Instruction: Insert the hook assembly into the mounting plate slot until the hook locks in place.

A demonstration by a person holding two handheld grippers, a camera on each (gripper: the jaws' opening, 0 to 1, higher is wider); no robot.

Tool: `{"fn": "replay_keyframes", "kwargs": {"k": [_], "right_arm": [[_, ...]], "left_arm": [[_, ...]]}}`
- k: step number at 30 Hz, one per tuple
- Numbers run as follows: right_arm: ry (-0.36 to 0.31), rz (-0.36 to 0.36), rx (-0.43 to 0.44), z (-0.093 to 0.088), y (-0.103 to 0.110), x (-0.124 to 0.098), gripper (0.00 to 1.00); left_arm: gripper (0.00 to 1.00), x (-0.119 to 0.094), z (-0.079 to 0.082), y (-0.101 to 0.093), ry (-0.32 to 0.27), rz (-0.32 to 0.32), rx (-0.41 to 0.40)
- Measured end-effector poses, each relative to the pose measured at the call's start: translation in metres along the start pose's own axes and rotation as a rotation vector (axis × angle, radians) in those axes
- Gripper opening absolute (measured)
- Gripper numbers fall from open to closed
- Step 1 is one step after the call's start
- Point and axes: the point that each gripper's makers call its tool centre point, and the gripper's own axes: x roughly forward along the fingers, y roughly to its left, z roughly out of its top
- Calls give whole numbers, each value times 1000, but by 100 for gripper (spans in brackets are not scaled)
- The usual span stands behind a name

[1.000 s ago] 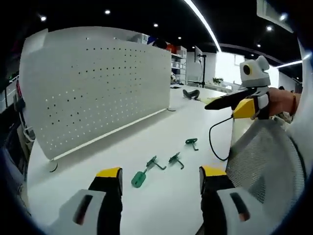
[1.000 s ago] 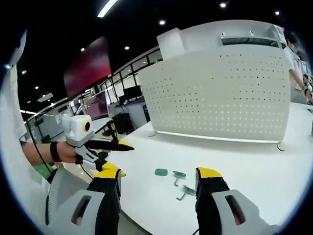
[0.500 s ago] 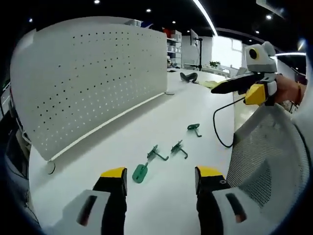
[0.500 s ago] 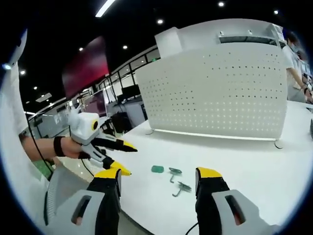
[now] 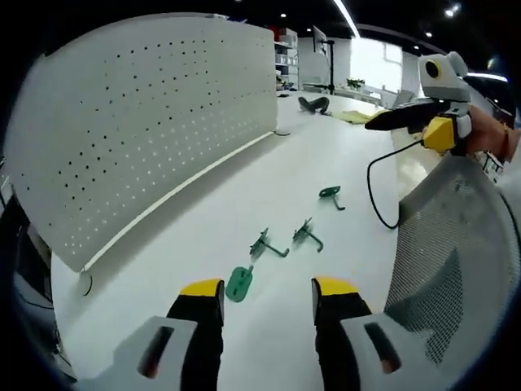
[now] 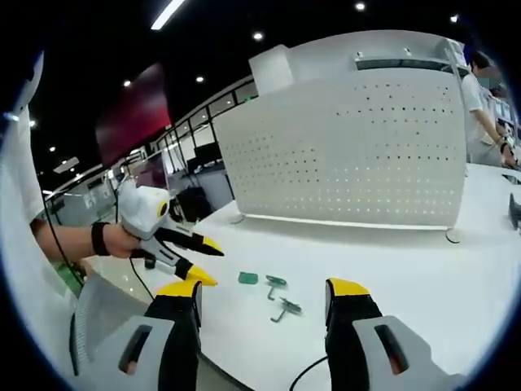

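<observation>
left gripper jaws spread apart, empty, hovering low over the white table with the nearest green hook lying just ahead between them; probably lining up a pickup. that hook's long axis runs from its flat paddle end, close to the jaws, away toward the bent end. two more green hooks and lie farther on, apart from each other. white pegboard panel stands upright along the table's far side, well apart from the hooks, nothing mounted. right gripper jaws also parted, holding nothing, held back above the table edge.
</observation>
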Motion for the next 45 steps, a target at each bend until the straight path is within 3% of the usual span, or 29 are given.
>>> {"fn": "replay_keyframes", "kwargs": {"k": [8,19,23,30,45], "right_arm": [[-10,-22,30,-6,-9,-7,62],[-31,-43,58,-7,-13,-16,62],[-39,-42,58,-5,-13,-16,62],[-46,-54,65,-5,-17,-17,62],[-66,-74,80,-3,-21,-20,62]], "left_arm": [[42,13,-11,-3,87,-15,77],[35,27,-7,-4,124,-24,116],[32,32,-10,1,167,-15,143],[31,40,-14,6,198,-27,167],[18,51,-25,19,272,-10,207]]}}
